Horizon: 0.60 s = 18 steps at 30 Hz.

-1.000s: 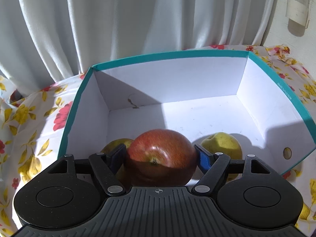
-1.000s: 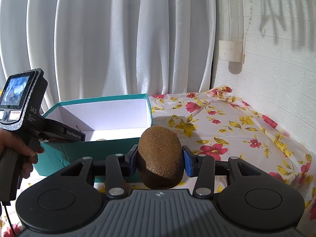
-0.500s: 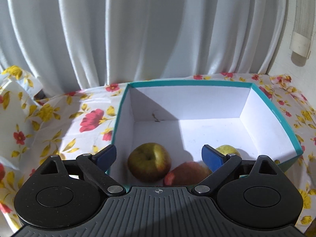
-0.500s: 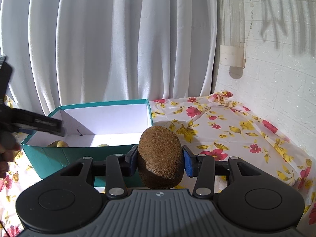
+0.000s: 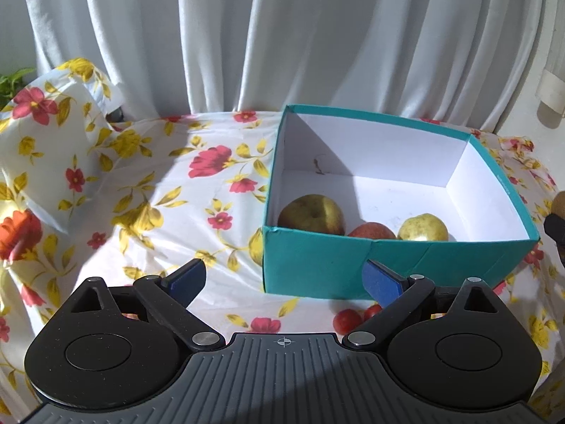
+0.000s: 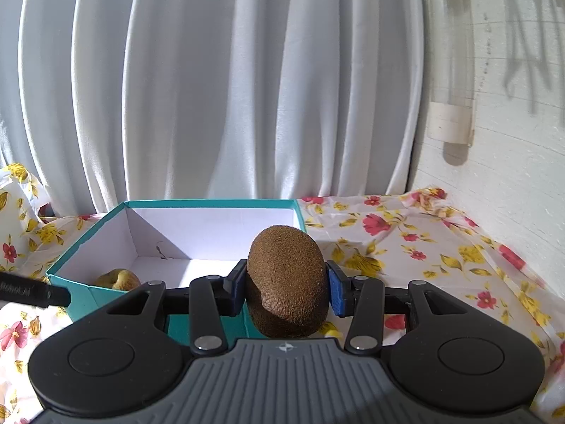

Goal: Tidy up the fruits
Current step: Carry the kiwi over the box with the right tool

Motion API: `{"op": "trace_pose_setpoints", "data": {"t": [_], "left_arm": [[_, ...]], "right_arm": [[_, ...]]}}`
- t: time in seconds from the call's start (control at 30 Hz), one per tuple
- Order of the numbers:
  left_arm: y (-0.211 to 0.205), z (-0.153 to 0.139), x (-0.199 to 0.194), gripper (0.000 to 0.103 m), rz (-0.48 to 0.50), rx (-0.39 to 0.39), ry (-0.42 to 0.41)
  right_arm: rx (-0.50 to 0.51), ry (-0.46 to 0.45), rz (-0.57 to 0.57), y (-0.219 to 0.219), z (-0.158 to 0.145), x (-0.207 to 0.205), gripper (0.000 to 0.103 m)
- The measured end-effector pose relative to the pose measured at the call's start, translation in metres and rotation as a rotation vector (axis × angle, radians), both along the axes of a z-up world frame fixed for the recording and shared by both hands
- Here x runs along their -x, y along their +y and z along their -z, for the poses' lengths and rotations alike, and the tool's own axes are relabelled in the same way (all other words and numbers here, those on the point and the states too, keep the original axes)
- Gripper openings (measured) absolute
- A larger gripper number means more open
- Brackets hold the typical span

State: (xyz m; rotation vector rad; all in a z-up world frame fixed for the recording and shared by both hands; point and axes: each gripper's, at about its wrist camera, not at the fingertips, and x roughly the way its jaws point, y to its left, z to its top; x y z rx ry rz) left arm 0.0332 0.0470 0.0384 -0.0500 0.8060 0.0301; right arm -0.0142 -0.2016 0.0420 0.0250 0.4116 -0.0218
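The left gripper [image 5: 284, 281] hangs empty over the flowered tablecloth [image 5: 159, 190], jaws spread wide after just opening. At its one o'clock sits a teal cardboard box with a white inside [image 5: 388, 261]. Along the box's near wall lie a yellow-green apple [image 5: 310, 213], a red apple [image 5: 370, 230] and a small yellow pear-like fruit [image 5: 422, 228]. The right gripper [image 6: 287, 288] clamps a fuzzy brown kiwi [image 6: 287, 282], held just beside the box's right front corner, at the box's five o'clock.
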Motion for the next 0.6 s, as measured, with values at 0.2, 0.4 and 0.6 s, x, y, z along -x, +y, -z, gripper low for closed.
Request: {"op": "trace_pose_setpoints", "data": {"t": [0.2,0.4,0.6], "left_arm": [[0.008,0.012,0.013,0.099,-0.02,-0.019,0.035],[0.017,0.017,0.02,0.099,-0.051,-0.021,0.055],[0.019,0.019,0.023,0.099,-0.068,-0.024,0.062]], "right_arm": [[0.031,-0.006,-0.029,0.013,0.008,-0.029,0.044],[0.074,0.018,-0.043,0.024,0.029,-0.049,0.044],[0.047,0.073,-0.051,0.025,0.04,-0.064,0.044]]}}
